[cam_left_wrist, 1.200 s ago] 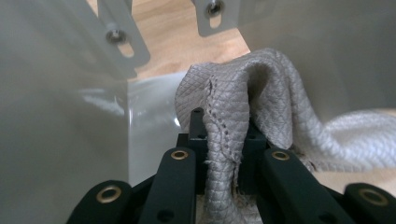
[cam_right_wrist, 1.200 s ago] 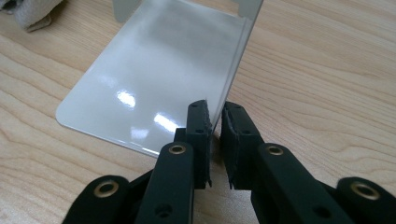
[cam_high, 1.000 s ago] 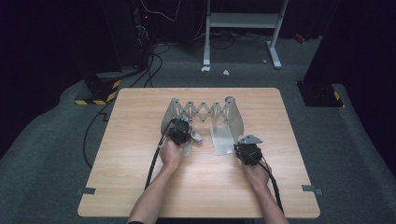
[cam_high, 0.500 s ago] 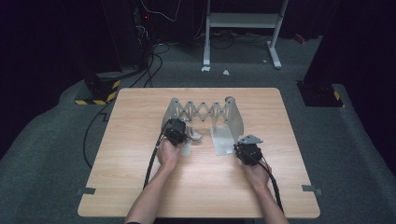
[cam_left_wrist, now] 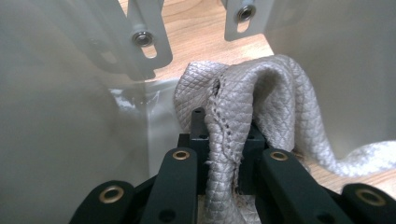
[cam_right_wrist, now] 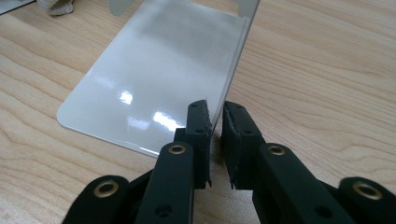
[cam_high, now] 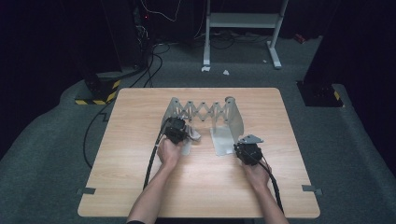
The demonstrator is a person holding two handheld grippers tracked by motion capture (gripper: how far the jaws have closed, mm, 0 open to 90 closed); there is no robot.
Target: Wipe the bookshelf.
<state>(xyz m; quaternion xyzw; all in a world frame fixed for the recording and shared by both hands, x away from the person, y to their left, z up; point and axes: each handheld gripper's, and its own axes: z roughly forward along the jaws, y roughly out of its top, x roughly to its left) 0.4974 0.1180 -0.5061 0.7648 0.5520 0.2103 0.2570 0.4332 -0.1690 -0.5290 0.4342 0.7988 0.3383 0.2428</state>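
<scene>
A grey metal folding rack (cam_high: 205, 111) with scissor links stands mid-table, an upright plate at each end. My left gripper (cam_high: 176, 129) is shut on a grey textured cloth (cam_high: 192, 135) beside the rack's left plate. In the left gripper view the cloth (cam_left_wrist: 243, 102) arches up from between the jaws of that gripper (cam_left_wrist: 224, 140), with the pale plate wall (cam_left_wrist: 56, 116) close on the left. My right gripper (cam_high: 243, 149) is shut on the near edge of the right plate's flat base (cam_high: 223, 140). In the right gripper view this gripper (cam_right_wrist: 215, 126) pinches the glossy base (cam_right_wrist: 163, 70).
The wooden table (cam_high: 140, 177) has bare surface on all sides of the rack. Black cables (cam_high: 152, 158) trail from both grippers toward the near edge. Beyond the table are a white stand (cam_high: 243, 21), floor cables and a yellow-black striped block (cam_high: 95, 95).
My left gripper has edged slightly away from me toward the rack's left plate, carrying the cloth. The right gripper has stayed on the base plate.
</scene>
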